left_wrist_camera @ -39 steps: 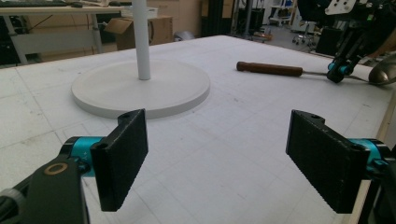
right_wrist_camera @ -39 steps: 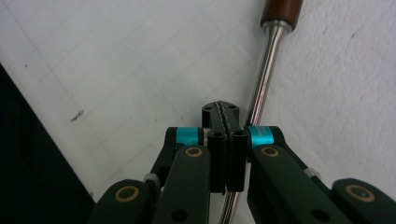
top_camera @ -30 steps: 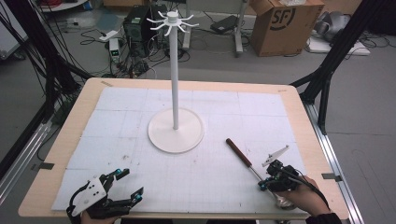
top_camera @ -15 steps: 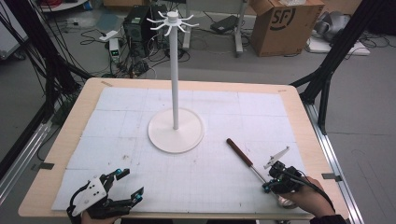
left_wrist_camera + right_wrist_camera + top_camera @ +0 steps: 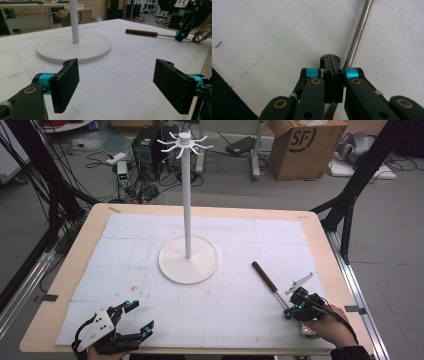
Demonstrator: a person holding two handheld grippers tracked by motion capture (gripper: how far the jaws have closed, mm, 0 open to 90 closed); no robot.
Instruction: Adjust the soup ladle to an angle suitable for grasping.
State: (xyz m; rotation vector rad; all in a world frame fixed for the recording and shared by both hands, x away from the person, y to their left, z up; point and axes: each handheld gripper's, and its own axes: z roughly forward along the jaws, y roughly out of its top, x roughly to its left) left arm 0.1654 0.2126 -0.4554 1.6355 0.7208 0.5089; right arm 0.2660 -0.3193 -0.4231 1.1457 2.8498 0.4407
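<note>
Right tongs [image 5: 332,65]: jaws pressed flat together, no visible gap. A flat metal strip shows just under them in the right gripper view, but can't tell if it's pinched. They point down at the white gridded mat [image 5: 150,250], just beside the thin steel shaft of the long tool with the dark brown wooden handle [image 5: 264,275]. Shaft runs past the jaws on one side, close; contact unclear.

High view: right tongs [image 5: 289,312] sit at the shaft end of that tool, person's right hand [image 5: 327,327] behind them at the near right edge of the light wooden desk [image 5: 90,220]. Tool lies on the mat, handle end angled toward the white stand's round base [image 5: 188,259], well apart from it. Its far end is hidden under the tongs.

Left tongs [image 5: 116,82]: jaws wide apart, nothing between them, low over the mat and aimed toward the stand base. High view puts left tongs [image 5: 136,316] near the front left of the desk, well apart from the base, left hand [image 5: 97,352] barely in frame.

Stand: tall white pole [image 5: 187,195] upright from the base centre, ring of short hooks on top. Nothing hangs on them.

Brown cardboard box [image 5: 300,145] on the floor beyond the desk, behind and right of the pole.
</note>
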